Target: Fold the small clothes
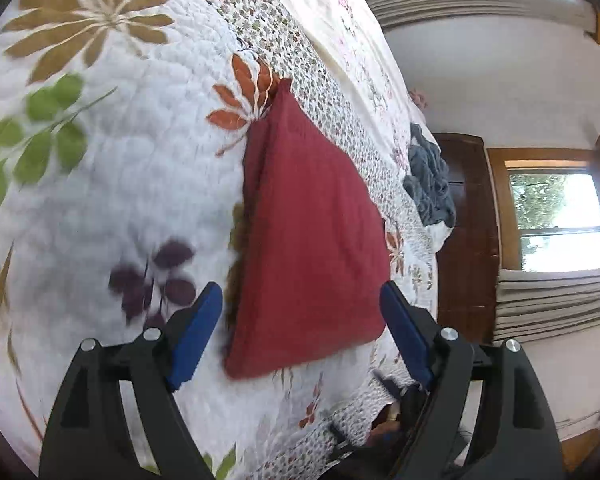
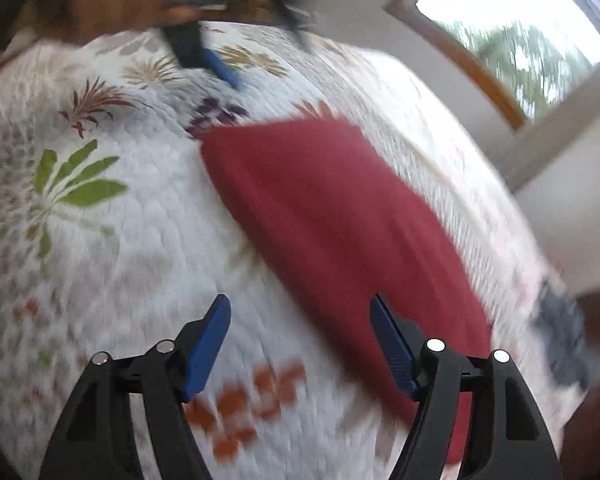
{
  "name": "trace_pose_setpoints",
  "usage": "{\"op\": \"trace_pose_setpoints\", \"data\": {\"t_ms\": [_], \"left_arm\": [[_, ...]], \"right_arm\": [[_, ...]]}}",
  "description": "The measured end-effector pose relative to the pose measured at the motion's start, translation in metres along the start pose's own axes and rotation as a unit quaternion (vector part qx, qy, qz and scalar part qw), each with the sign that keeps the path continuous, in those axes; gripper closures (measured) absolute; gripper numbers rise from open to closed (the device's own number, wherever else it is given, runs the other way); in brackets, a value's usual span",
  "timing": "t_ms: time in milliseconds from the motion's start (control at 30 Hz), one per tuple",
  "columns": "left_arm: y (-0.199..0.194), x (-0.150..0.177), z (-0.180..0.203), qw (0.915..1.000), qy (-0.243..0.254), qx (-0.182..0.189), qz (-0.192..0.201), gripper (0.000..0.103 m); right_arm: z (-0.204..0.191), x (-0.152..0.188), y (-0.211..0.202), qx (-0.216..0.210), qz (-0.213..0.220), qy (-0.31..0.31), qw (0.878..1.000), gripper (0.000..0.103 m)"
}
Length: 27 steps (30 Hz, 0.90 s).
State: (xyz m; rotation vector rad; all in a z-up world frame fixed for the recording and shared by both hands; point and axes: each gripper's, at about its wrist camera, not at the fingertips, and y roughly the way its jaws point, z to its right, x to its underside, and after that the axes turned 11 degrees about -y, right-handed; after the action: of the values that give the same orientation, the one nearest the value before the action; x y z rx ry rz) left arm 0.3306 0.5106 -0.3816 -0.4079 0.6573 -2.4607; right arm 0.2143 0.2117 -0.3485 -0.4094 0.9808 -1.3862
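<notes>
Left hand-held gripper (image 1: 301,332): blue pads spread wide, nothing between them, hovering over the near edge of the red garment (image 1: 308,232). Right hand-held gripper (image 2: 300,344): also spread apart and empty, its right pad over the lower part of the same red garment (image 2: 340,220), left pad over bare quilt (image 2: 120,272). The right view is motion-blurred, so contact with the cloth can't be confirmed; it looks clear of it.

The garment lies flat on the quilted bed cover (image 1: 120,184), roughly in the middle of the bed, already doubled into a tapered, near-triangular shape, with one narrow end pointing away from the left camera. The edges look thick, which suggests several layers.

Handling, my read: light, soft, limp knit or cotton with no stiffness, so it will sag and unfold if lifted by one point. It shouldn't be slippery, and the rubbery pads should grip it well. Not fragile. The quilt is soft and puckered too, so there's a risk of pinching the bedding along with the cloth.

Where to grab: the two corners of the wide near edge, one per gripper, pinching all layers at the hem. Keep the lift low.

A blue-grey garment (image 1: 430,184) is heaped at the far bed edge, well apart.
</notes>
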Motion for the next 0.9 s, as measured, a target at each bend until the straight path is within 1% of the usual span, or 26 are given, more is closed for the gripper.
{"op": "trace_pose_setpoints", "data": {"t_ms": [33,133,267,367,500,567,667,767,833,900], "left_arm": [[-0.002,-0.011,-0.002,1.0000,-0.004,0.006,-0.004,0.023],[0.015,-0.036,-0.001,0.9996,-0.013,0.018,-0.017,0.023],[0.046,-0.065,-0.003,0.9990,-0.024,0.009,-0.038,0.023],[0.067,-0.084,-0.001,0.9985,-0.021,-0.008,-0.050,0.023],[0.086,-0.106,0.002,0.9977,-0.026,-0.016,-0.061,0.022],[0.096,-0.112,0.006,0.9968,-0.021,-0.021,-0.074,0.021],[0.109,-0.118,0.016,0.9955,-0.009,-0.031,-0.089,0.021],[0.118,-0.123,0.019,0.9944,0.001,-0.033,-0.100,0.021],[0.125,-0.127,0.020,0.9941,-0.004,-0.034,-0.103,0.021],[0.128,-0.129,0.021,0.9940,-0.008,-0.031,-0.105,0.021]], "right_arm": [[-0.007,-0.010,0.006,0.010,-0.005,-0.019,1.000,0.031],[-0.023,-0.028,0.030,0.029,-0.020,-0.054,0.998,0.032],[-0.030,-0.037,0.056,0.042,-0.046,-0.084,0.995,0.032],[-0.035,-0.037,0.061,0.055,-0.049,-0.095,0.993,0.032],[-0.035,-0.050,0.068,0.082,-0.051,-0.097,0.991,0.033],[-0.034,-0.060,0.073,0.088,-0.055,-0.088,0.991,0.041],[-0.032,-0.076,0.085,0.095,-0.057,-0.083,0.990,0.043],[-0.031,-0.087,0.087,0.090,-0.055,-0.072,0.992,0.045],[-0.028,-0.093,0.088,0.089,-0.052,-0.060,0.993,0.046],[-0.024,-0.092,0.087,0.074,-0.055,-0.047,0.995,0.056]]}}
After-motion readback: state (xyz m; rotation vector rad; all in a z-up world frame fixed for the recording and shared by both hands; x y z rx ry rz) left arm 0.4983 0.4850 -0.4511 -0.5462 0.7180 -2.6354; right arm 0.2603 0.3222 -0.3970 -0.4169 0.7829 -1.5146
